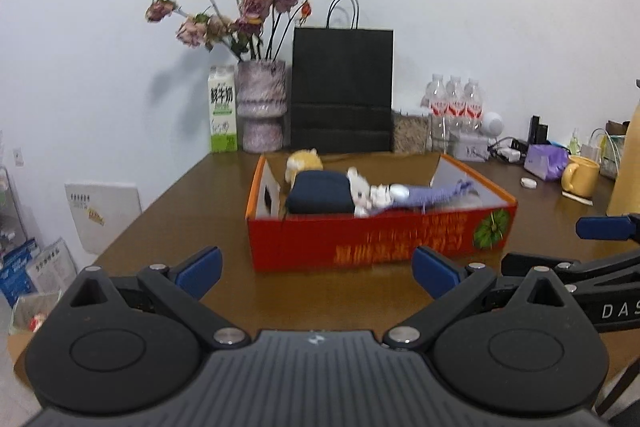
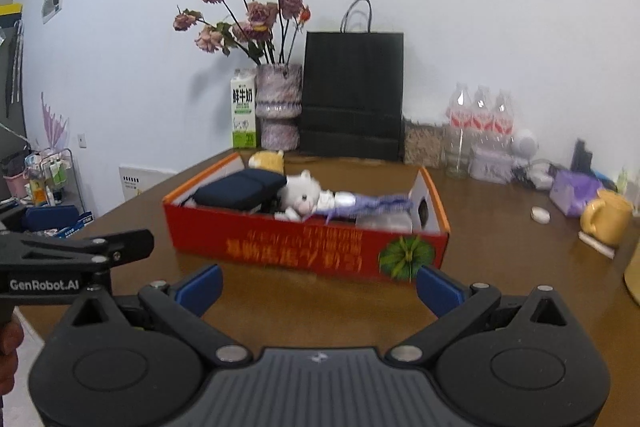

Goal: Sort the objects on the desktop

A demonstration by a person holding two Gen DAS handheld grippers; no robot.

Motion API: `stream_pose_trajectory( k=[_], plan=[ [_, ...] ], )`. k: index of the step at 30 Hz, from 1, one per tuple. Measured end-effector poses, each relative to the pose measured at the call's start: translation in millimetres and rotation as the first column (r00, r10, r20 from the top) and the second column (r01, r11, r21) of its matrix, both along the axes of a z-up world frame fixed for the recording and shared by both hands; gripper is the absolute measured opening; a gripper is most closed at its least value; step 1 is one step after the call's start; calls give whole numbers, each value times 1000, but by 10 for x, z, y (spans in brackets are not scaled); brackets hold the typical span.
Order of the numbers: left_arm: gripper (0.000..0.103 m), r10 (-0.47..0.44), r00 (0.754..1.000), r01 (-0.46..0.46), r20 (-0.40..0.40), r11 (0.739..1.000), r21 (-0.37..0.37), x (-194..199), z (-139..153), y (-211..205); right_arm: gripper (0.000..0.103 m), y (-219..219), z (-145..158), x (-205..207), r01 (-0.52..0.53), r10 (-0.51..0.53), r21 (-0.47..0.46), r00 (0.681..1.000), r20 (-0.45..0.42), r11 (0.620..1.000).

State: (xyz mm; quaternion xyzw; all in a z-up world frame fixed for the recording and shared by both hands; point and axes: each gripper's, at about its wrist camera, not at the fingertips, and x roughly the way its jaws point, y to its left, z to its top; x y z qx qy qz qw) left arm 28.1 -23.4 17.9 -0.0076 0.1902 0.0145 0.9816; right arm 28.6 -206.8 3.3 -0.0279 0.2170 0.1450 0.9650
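A red cardboard box (image 1: 372, 243) (image 2: 304, 251) sits on the brown table. Inside lie a dark blue pouch (image 1: 320, 197) (image 2: 240, 191), a white plush toy (image 1: 364, 191) (image 2: 302, 197), a purple knitted item (image 1: 432, 195) (image 2: 372, 205) and a yellow plush (image 1: 304, 161) (image 2: 268, 159) at the far side. My left gripper (image 1: 316, 273) hovers open just in front of the box with nothing between its blue-padded fingers. My right gripper (image 2: 320, 289) is open too, empty, near the box's front wall. The right gripper's fingers (image 1: 604, 227) show at the right edge of the left wrist view.
Against the wall stand a milk carton (image 1: 222, 109), a vase of dried roses (image 1: 262, 107), a black paper bag (image 1: 342, 91) and water bottles (image 1: 454, 103). A yellow mug (image 1: 580, 175), a purple packet (image 1: 546, 157) and cables lie at the right. The table edge (image 1: 120, 243) drops off left.
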Motion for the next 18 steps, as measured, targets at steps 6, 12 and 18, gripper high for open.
stream_pose_trajectory(
  k=[6,12,18],
  plan=[
    [103,-14,1000,14,5,1000,4,-239,-17,-65,103,-52,-105,-318,32,-31,46,999,-25,998],
    [103,-32,999,32,-5,999,30,-308,-49,-163,103,-132,-150,-448,65,-63,60,998,-31,996],
    [103,-33,999,34,-20,999,23,-293,-81,-163,103,-132,-157,-448,70,-68,53,997,-33,996]
  ],
)
